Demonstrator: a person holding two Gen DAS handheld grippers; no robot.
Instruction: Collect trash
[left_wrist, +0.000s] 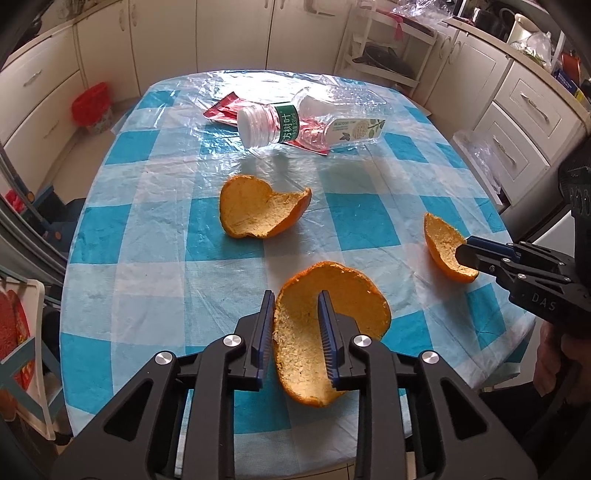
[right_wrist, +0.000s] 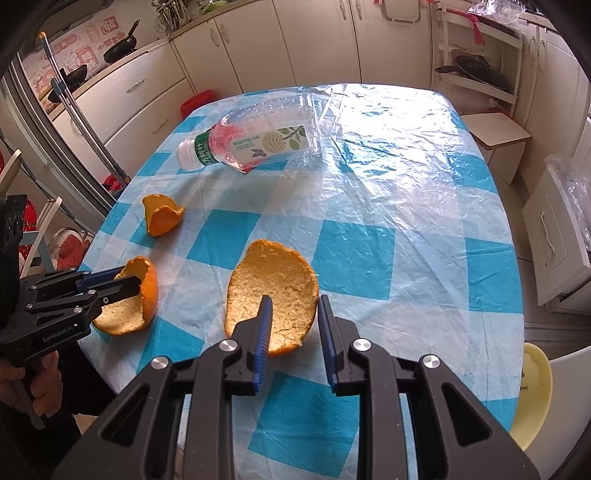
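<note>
Three pieces of orange peel lie on the worktop (left_wrist: 147, 192), pith side up: a near peel (left_wrist: 332, 332), a middle peel (left_wrist: 262, 210) and a right peel (left_wrist: 443, 251). Farther back, an empty clear plastic bottle (left_wrist: 314, 122) with a white cap lies on its side over what seems to be a red wrapper (left_wrist: 225, 109).

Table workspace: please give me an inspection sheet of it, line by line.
Surface: table, blue-white checked cloth under clear film.
Job's things: three orange peels, left peel, right peel, far peel; bottle lying over red wrapper.
Clutter: nothing seen.
Tools: left tool open, astride left peel's rim; right tool open, astride right peel's rim.
Cables: nothing seen.
Surroundings: cream cabinets; red bin on floor.
</note>
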